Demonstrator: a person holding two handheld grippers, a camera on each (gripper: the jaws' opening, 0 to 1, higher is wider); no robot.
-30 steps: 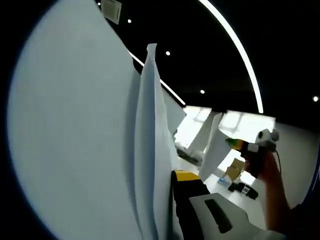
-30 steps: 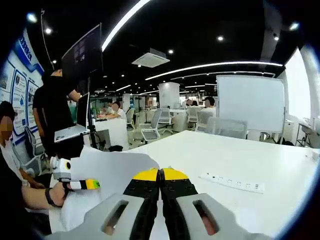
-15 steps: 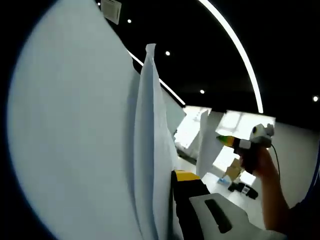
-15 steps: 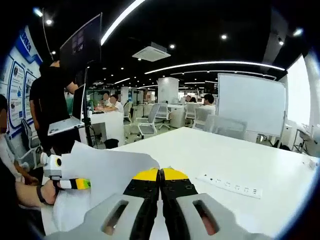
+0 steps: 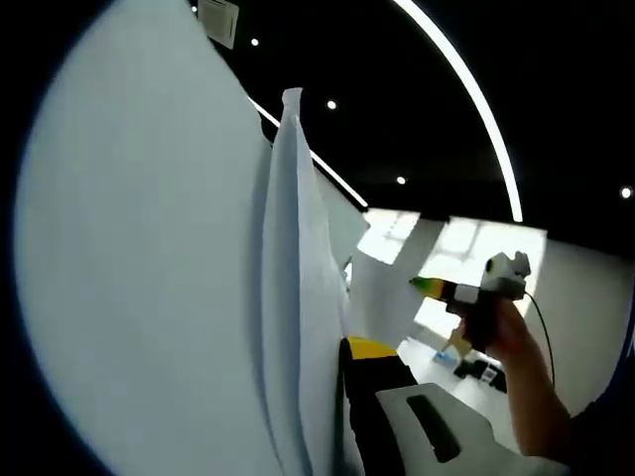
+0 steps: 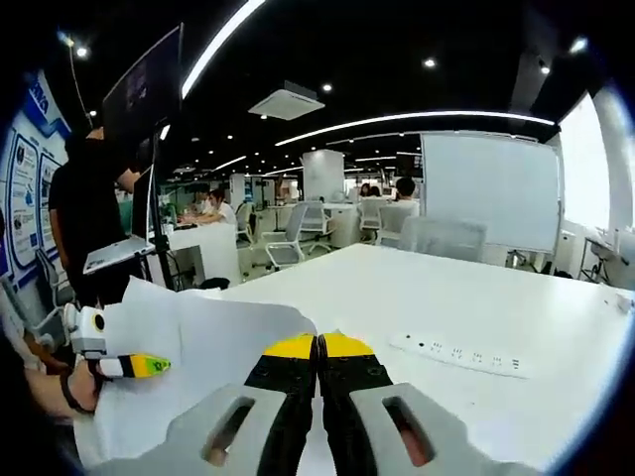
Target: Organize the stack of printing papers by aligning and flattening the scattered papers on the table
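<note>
A stack of white printing papers (image 5: 149,278) stands on edge against my left gripper (image 5: 339,349), which is shut on it; only the right yellow-tipped jaw shows, the other is behind the sheets. The right gripper (image 5: 429,286) hangs farther off in a hand. In the right gripper view, the papers (image 6: 198,347) spread leftward from my right gripper (image 6: 317,343), whose jaws are pressed together on the sheets' near edge. The left gripper (image 6: 149,365) holds the papers' far left side above the white table (image 6: 417,297).
A white power strip (image 6: 456,355) lies on the table right of the jaws. A person in black (image 6: 89,198) stands at the left by a laptop (image 6: 114,256). Office chairs (image 6: 283,238) and a whiteboard (image 6: 486,188) stand beyond the far edge.
In the left gripper view the right gripper has drifted left, closer to the papers. In the right gripper view the left gripper has slid left and a little lower. Both stay shut.
</note>
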